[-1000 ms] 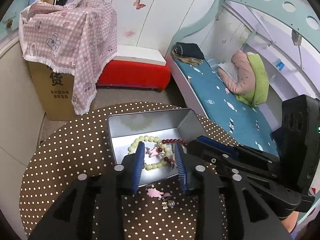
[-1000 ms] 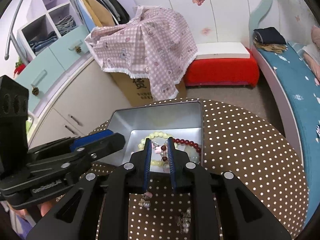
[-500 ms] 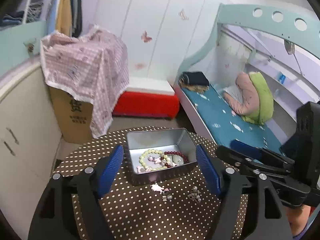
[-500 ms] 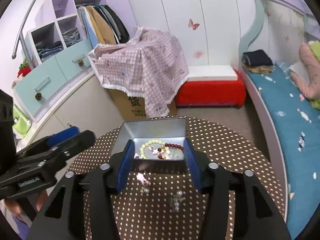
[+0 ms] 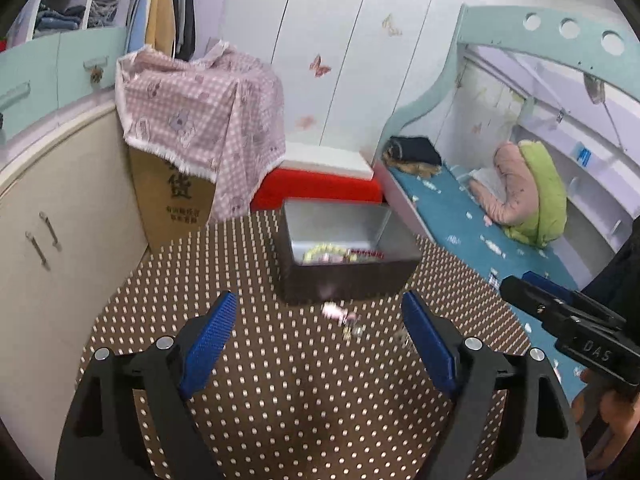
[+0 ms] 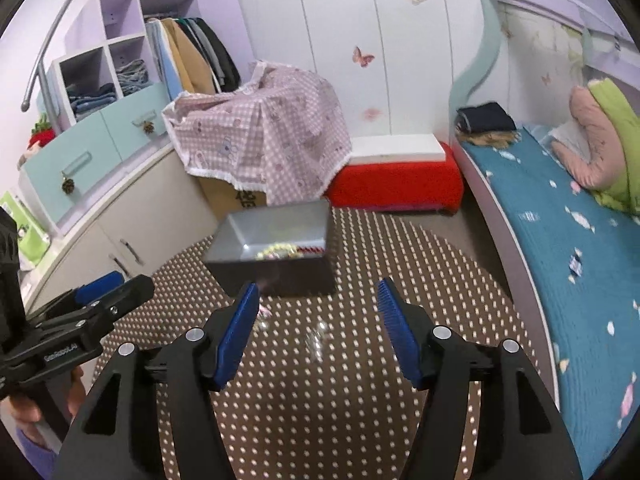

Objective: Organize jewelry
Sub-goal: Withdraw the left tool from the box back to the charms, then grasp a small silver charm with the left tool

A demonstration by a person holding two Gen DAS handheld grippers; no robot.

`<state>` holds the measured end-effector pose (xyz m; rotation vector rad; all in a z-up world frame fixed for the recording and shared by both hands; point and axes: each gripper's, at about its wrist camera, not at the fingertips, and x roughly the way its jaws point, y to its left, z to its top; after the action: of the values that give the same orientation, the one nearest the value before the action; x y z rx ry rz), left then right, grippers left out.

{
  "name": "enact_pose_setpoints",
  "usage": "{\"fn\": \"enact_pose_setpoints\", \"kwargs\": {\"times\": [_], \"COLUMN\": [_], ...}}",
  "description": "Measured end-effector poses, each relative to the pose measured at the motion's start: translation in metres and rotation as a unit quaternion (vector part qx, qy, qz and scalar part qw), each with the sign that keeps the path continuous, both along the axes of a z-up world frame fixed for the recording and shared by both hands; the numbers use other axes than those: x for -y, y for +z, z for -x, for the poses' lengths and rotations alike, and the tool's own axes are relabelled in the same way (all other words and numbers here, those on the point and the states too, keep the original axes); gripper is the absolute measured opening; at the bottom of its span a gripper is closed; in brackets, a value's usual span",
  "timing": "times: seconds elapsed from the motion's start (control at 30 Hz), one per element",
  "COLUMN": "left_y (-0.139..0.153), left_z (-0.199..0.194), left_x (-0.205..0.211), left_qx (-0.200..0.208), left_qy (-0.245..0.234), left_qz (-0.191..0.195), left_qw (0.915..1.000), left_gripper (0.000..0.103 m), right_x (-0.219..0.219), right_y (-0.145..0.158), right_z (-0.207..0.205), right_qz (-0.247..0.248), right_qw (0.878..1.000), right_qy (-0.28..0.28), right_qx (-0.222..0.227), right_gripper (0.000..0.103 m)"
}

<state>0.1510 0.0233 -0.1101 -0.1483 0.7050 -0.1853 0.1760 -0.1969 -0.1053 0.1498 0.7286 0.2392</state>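
Note:
An open metal tin [image 5: 376, 232] [image 6: 240, 240] stands on the round polka-dot table [image 5: 280, 368] [image 6: 328, 380]. Bead bracelets [image 5: 340, 254] [image 6: 286, 251], pale green and dark red, lie inside it. A pink charm [image 5: 334, 311] and small silver pieces [image 5: 352, 330] lie loose on the table in front of the tin; the silver pieces show blurred in the right wrist view [image 6: 316, 338]. My left gripper [image 5: 320, 332] is open and empty, held back from the tin. My right gripper [image 6: 316, 316] is open and empty, also back from the tin.
A cardboard box under a pink checked cloth [image 5: 200, 116] [image 6: 260, 136] stands beyond the table. A red bench [image 5: 316, 188] is behind the tin. A bed with a blue sheet [image 5: 472, 236] [image 6: 560, 240] runs along the right. Cabinets [image 5: 52, 208] stand on the left.
Both grippers have opened wide and pulled back and lower from above the tin. The tin now looks farther away, and the bracelets lie inside it as before.

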Motion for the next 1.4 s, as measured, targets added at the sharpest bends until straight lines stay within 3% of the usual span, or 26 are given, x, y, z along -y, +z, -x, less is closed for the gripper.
{"fn": "enact_pose_setpoints", "kwargs": {"times": [0.47, 0.9, 1.03, 1.27, 1.37, 1.4], "left_y": [-0.051, -0.078, -0.086, -0.086, -0.084, -0.085], "left_z": [-0.018, -0.048, -0.057, -0.061, -0.059, -0.058], "left_x": [0.028, 0.062, 0.066, 0.064, 0.063, 0.063], "left_qx": [-0.05, -0.053, -0.07, -0.082, -0.079, -0.079], "left_qy": [-0.011, -0.019, -0.032, -0.039, -0.038, -0.037], "left_qz": [-0.037, -0.117, -0.119, -0.111, -0.113, -0.113], "left_qw": [0.998, 0.9916, 0.9899, 0.9897, 0.9897, 0.9898], "left_gripper": [0.082, 0.079, 0.058, 0.043, 0.023, 0.02], "right_x": [0.01, 0.019, 0.017, 0.013, 0.012, 0.011], "right_y": [-0.069, -0.097, -0.099, -0.101, -0.102, -0.103], "right_z": [-0.01, -0.025, -0.029, -0.032, -0.033, -0.032], "right_qz": [0.009, -0.011, -0.016, -0.02, -0.018, -0.017], "right_qw": [0.998, 0.997, 0.997, 0.996, 0.996, 0.996], "right_qy": [-0.011, 0.0, 0.008, 0.016, 0.017, 0.017], "right_qx": [-0.057, -0.076, -0.078, -0.08, -0.083, -0.083], "right_gripper": [0.06, 0.06, 0.06, 0.06, 0.06, 0.06]}}
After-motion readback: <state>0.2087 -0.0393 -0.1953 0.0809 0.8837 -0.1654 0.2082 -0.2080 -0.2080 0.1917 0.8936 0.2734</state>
